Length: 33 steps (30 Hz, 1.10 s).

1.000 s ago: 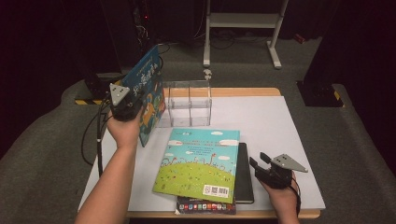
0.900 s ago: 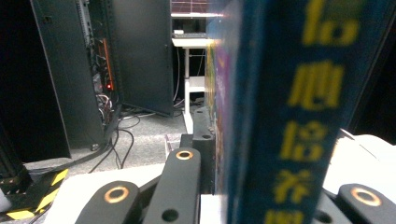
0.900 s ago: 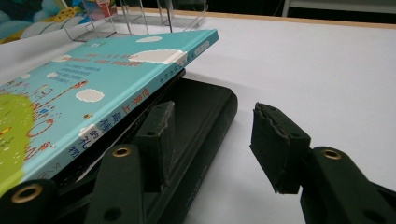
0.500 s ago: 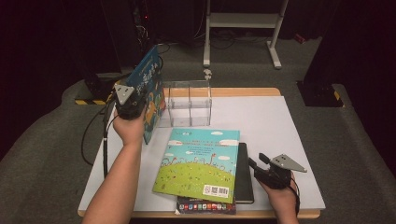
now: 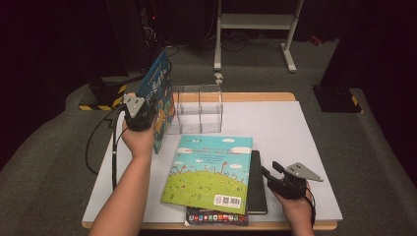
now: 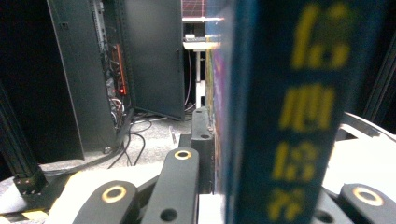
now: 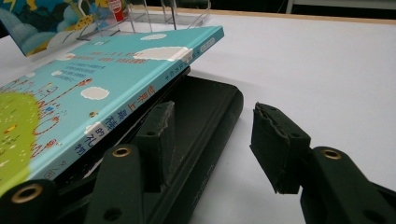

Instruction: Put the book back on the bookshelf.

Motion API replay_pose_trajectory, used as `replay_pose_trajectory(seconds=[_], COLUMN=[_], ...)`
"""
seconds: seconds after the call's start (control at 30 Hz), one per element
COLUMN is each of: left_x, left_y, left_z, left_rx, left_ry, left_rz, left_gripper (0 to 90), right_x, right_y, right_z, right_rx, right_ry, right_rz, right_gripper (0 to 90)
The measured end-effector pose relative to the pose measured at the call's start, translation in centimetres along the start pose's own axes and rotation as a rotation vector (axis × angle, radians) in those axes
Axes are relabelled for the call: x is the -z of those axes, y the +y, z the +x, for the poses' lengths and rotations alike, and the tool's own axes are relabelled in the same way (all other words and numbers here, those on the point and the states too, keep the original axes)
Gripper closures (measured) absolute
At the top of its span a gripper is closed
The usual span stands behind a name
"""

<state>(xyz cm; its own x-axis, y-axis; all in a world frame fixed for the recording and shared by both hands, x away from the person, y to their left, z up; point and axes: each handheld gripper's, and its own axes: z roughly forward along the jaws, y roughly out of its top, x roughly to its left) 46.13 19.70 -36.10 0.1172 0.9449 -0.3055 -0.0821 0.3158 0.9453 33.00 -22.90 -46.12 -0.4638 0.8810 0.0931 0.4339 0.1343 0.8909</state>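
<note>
Picture book, blue-covered (image 5: pixel 156 98): stood on edge, clamped in my left gripper (image 5: pixel 140 114), cover facing sideways, long axis running away from me. Clear divided rack (image 5: pixel 199 108): just beside it on the white table (image 5: pixel 295 137), slots open upward, so the book goes across and down. My right gripper (image 5: pixel 275 178): jaws parted, holding nothing, beside the black book (image 5: pixel 257 184).
</note>
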Motion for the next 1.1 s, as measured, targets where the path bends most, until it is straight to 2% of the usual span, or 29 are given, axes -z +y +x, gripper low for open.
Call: replay_pose_trajectory(seconds=[0.07,0.23,0.33,0.5,0.63,1.1], left_x=[0.2,0.6,0.7,0.7,0.6,-0.5], left_y=[-0.1,-0.3,-0.4,-0.2,-0.2,-0.2], left_z=[0.0,0.0,-0.1,0.0,0.0,0.2], left_rx=[0.0,-0.034,-0.077,-0.105,-0.11,-0.101], left_ry=[-0.004,-0.013,-0.012,-0.013,-0.016,0.035], left_rz=[0.001,0.027,0.023,0.04,0.04,0.026], left_gripper=[81.4,79.8,77.7,77.2,78.7,78.5], right_x=[0.0,-0.1,-0.1,-0.1,-0.3,-0.4], right_y=[0.0,0.0,0.0,0.0,-0.1,-0.2], right_z=[0.0,0.1,0.1,0.1,0.2,0.2], right_rx=[0.0,0.001,0.002,0.0,0.0,0.002], right_ry=[0.001,0.004,0.005,0.005,0.008,0.01], right_rz=[0.001,0.001,0.003,0.004,0.009,0.013], right_gripper=[49.0,49.1,49.0,49.1,49.0,49.1])
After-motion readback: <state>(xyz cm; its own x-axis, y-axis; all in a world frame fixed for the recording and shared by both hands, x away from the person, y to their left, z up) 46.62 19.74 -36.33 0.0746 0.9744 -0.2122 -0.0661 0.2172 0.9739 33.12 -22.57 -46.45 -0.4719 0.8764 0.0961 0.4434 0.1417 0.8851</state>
